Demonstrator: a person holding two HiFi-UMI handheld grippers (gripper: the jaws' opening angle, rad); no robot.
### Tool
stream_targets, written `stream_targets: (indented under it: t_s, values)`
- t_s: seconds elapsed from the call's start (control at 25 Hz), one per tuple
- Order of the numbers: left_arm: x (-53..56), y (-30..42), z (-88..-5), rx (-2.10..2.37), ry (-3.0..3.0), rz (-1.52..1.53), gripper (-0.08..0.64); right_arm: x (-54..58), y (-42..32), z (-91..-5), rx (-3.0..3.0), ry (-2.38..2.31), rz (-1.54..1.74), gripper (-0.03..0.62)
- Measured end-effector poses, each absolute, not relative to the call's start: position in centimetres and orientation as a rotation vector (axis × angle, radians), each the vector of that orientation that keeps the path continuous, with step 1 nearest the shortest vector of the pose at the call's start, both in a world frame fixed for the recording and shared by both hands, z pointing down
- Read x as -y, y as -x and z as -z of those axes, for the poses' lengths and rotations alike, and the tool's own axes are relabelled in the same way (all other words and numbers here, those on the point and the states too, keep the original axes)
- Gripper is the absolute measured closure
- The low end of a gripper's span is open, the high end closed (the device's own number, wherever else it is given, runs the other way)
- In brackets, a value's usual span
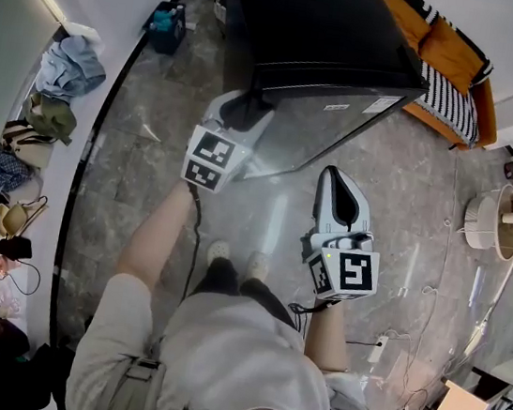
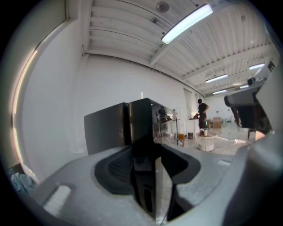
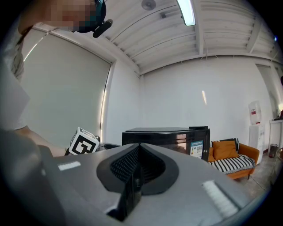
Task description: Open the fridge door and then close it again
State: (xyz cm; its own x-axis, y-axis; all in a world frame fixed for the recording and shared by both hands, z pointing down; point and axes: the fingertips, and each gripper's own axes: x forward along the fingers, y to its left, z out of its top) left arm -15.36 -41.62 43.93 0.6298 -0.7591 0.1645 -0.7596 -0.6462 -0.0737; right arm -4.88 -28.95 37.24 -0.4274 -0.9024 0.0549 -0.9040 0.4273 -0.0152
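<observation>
Black fridge (image 1: pixel 330 20) on floor (image 1: pixel 408 202), top of head view; left gripper (image 1: pixel 245 105) at fridge door (image 1: pixel 333 130) edge, right gripper (image 1: pixel 333 174) nearer person, apart from door.
Left gripper view: fingers pinching fridge door edge.
Right gripper view: fingers pressed together, nothing between; fridge ahead, orange sofa (image 3: pixel 230 152) beside it.

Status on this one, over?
Left tongs clamped on fridge door edge. Right tongs shut, empty, facing the door. Door looks closed. No obstacle seen.

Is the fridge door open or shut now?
Shut: the door lies flush with the fridge body, with no gap showing.
</observation>
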Motion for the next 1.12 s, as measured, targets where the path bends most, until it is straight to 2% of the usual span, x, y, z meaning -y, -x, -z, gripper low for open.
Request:
stream_targets:
  t_s: [0.88,1.04,1.12]
  values:
    - [41.2,15.4,-44.0,1.375,-2.749,-0.316,0.373,29.2,4.5,-35.9,2.675,-1.656,-0.048,0.591]
    - [40.7,15.7,-43.9,1.417,-2.725,-0.249,0.416,29.5,4.5,-35.8,2.681,-1.648,-0.040,0.591]
    - [40.7,15.8,-43.9,1.444,-2.736,-0.248,0.407,29.4,4.4,-35.7,2.675,-1.645,-0.025,0.591]
